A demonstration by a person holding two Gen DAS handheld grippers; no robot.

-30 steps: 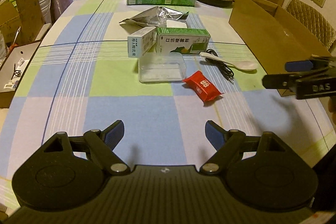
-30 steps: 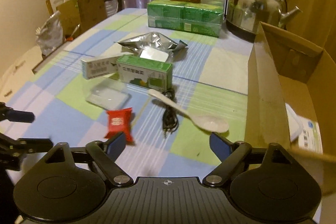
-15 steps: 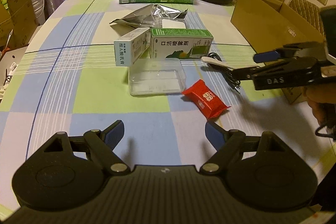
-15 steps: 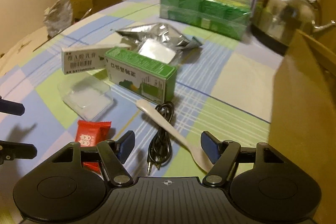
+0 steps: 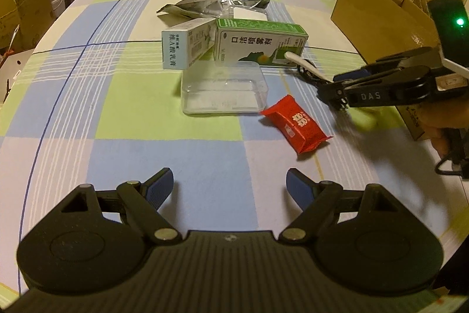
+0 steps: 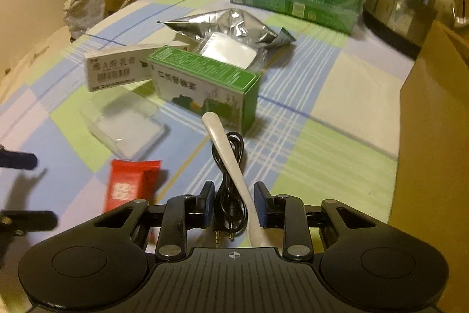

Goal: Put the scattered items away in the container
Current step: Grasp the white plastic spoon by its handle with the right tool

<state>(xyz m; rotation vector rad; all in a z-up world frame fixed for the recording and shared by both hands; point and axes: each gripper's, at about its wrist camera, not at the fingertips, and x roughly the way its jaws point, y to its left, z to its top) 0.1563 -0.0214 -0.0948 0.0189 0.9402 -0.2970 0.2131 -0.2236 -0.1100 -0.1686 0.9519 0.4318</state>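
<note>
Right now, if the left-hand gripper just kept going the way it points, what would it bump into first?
Probably the tablecloth itself; beyond that bare patch, the clear plastic box lies ahead of the left gripper. Depth is uncertain.

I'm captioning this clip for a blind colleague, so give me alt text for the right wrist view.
The right gripper is closing around a white spoon and a coiled black audio cable on a checked tablecloth. Beyond lie a red snack packet, a green box and a cardboard box.
</note>
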